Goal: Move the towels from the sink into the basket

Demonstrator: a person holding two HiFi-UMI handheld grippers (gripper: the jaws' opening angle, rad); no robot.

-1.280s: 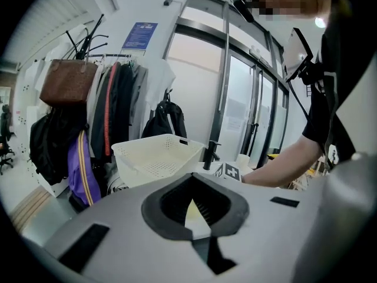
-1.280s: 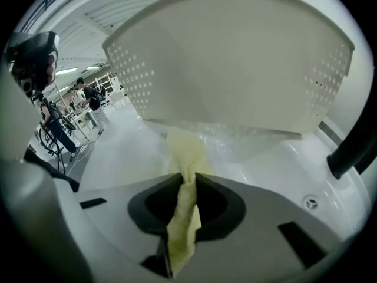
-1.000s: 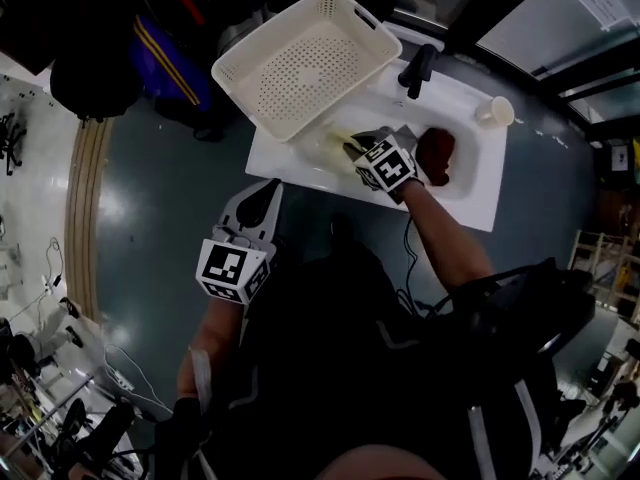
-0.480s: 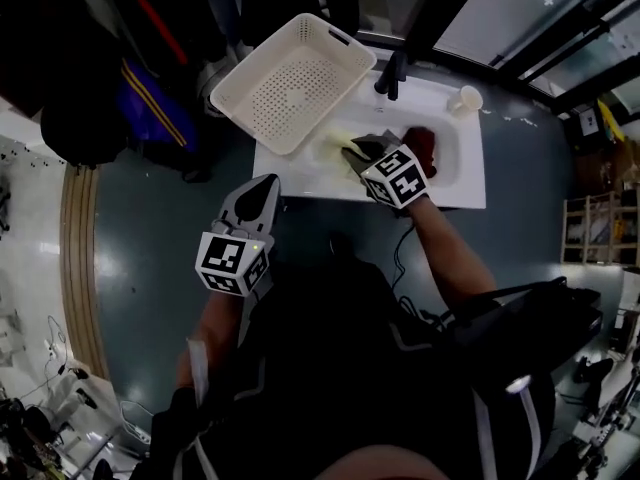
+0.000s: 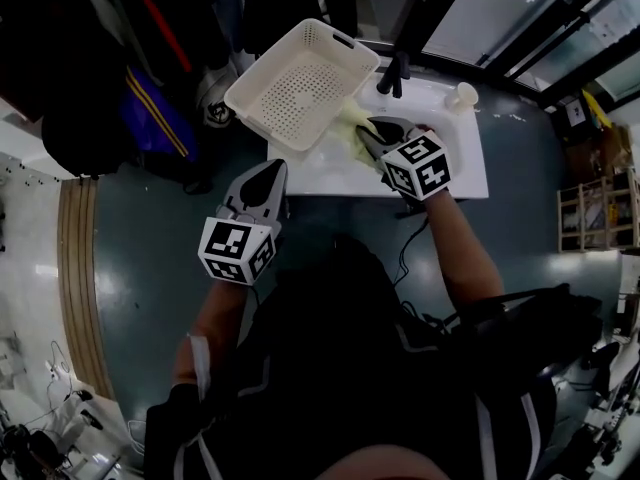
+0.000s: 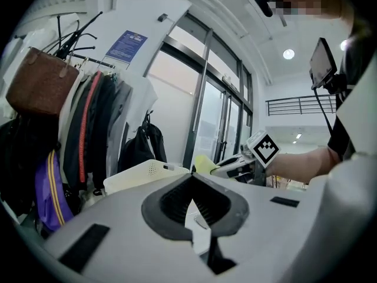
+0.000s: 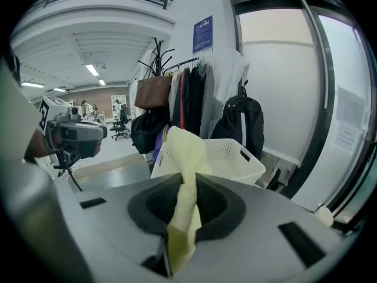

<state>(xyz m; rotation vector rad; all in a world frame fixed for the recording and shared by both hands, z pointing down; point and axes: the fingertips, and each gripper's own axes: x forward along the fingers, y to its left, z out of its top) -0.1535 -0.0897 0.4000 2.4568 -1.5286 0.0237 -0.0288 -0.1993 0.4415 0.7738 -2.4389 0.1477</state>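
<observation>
We are pinching a yellow towel (image 5: pixel 348 133) in the right hand-held gripper (image 5: pixel 366 130), with the jaws clamped on the cloth just beside the near right side of the cream perforated basket (image 5: pixel 268 58). The right gripper view is showing the towel (image 7: pixel 185 152) running up between the right hand-held gripper's (image 7: pixel 187 178) dark pads, its loose end standing in front of the basket (image 7: pixel 235 158). The basket is sitting at the left end of the white surface that carries the sink (image 5: pixel 455 173), and a dark faucet (image 5: pixel 397 73) is standing just to the basket's right. We are keeping the left hand-held gripper (image 5: pixel 272 171) on the near side of the basket, clear of it and over the dark floor (image 5: pixel 150 218), jaws pressed together on themselves. From the left hand-held gripper (image 6: pixel 191 178), the basket (image 6: pixel 141 178) is lying ahead to the left, with the towel (image 6: pixel 203 164) just to its right. Coats (image 7: pixel 188 99) are hanging beyond the basket.
</observation>
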